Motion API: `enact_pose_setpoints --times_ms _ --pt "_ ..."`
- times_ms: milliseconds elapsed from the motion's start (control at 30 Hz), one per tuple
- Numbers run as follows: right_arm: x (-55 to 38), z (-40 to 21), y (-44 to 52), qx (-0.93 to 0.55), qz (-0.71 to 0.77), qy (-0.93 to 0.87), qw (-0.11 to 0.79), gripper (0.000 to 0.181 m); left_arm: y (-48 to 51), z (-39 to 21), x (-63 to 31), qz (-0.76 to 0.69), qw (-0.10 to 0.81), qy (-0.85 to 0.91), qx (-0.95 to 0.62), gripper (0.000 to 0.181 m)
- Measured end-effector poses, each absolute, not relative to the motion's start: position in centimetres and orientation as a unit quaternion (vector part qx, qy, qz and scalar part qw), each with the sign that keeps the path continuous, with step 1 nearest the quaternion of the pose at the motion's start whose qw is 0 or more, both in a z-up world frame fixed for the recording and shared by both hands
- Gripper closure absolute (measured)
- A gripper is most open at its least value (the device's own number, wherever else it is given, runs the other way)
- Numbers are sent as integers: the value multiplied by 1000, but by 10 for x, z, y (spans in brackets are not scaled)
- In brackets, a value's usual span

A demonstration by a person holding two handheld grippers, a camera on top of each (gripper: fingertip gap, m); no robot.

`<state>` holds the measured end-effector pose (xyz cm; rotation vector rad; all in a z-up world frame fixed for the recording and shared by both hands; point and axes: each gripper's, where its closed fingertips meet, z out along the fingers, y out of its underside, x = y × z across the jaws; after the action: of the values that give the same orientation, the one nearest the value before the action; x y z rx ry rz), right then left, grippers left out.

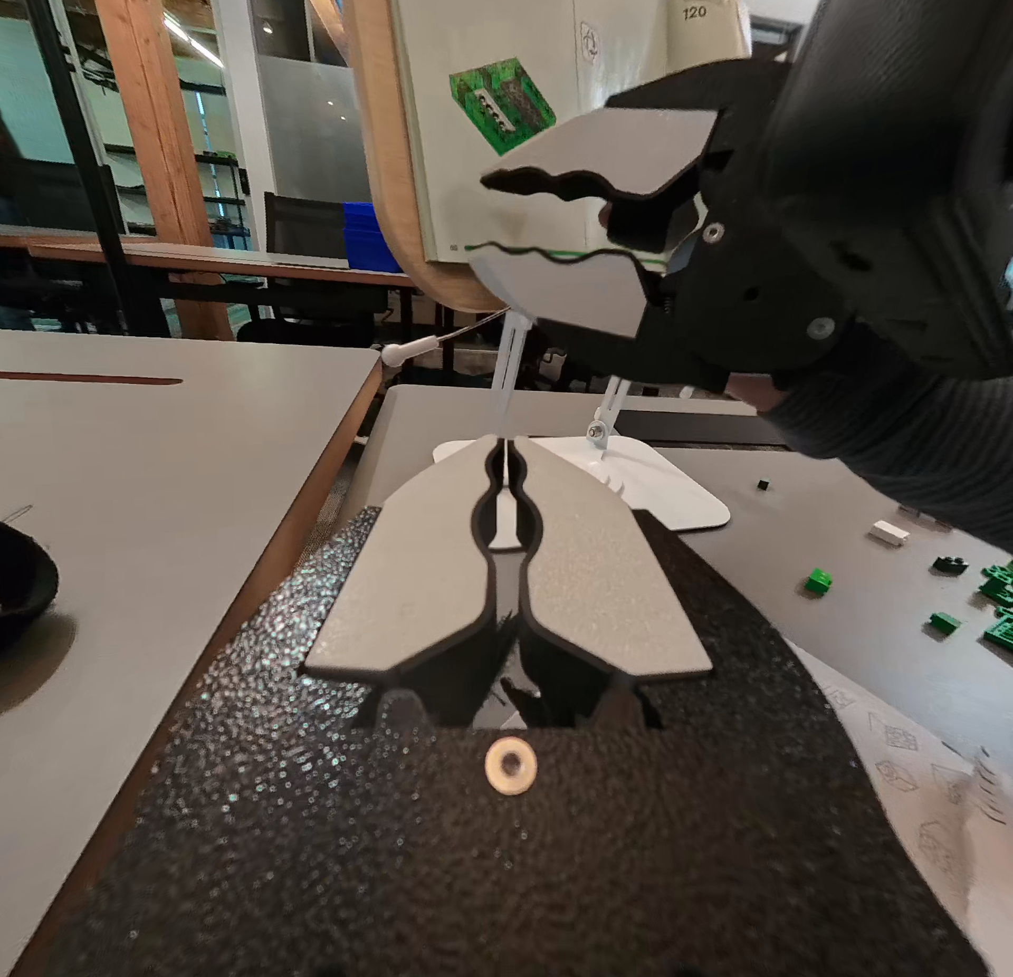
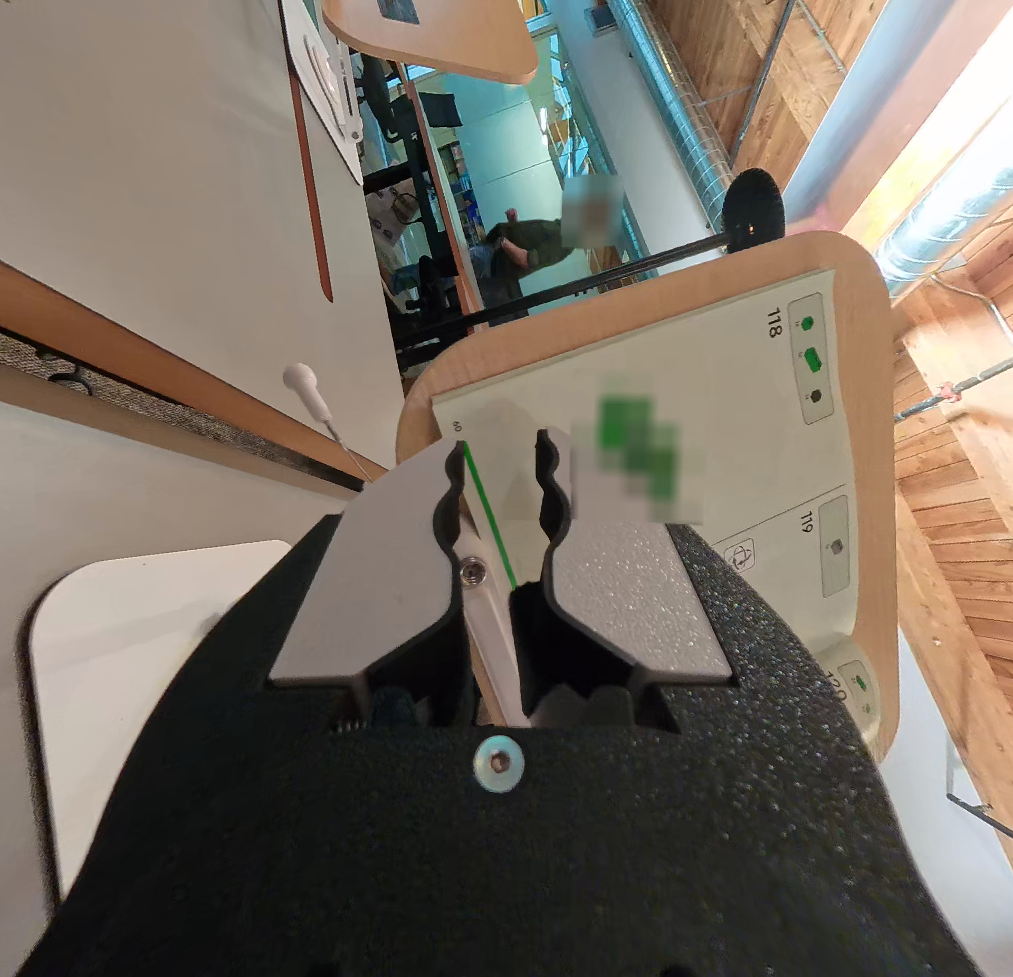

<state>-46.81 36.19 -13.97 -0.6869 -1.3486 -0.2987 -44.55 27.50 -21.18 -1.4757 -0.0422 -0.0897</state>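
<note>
My left gripper (image 1: 507,446) is shut and empty, low over the grey table (image 1: 164,457), pointing at the white stand base (image 1: 669,485). The stand holds a wooden board (image 1: 383,145) with an open instruction booklet (image 1: 493,46). My right gripper (image 1: 479,219) comes in from the right, held by a hand in a dark sleeve. It is open, with its jaws either side of the booklet's lower corner. In the right wrist view the gripper (image 2: 500,441) is open with the page's green-lined bottom edge between its fingers, in front of the booklet (image 2: 712,430) and board (image 2: 871,348).
Loose bricks lie on the table at right: green (image 1: 819,581), white (image 1: 888,531) and black (image 1: 948,564). A printed sheet (image 1: 904,759) lies at lower right. A black bowl (image 1: 16,583) sits at far left. A white-tipped cable (image 1: 408,350) hangs by the table gap. A person (image 2: 526,243) stands far behind. About 12 centimeters separates my left fingertips from my right.
</note>
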Motion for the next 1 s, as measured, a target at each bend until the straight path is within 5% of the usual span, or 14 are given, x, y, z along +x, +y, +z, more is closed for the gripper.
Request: enact_pose_setpoints --times_ms 767,1000 --pt "-477 -142 364 -332 -133 -641 680 151 281 -222 -445 -87 716 -32 -692 181" --pt "-472 -139 358 -320 -127 -634 692 173 283 -225 -444 -97 708 -32 -699 181"
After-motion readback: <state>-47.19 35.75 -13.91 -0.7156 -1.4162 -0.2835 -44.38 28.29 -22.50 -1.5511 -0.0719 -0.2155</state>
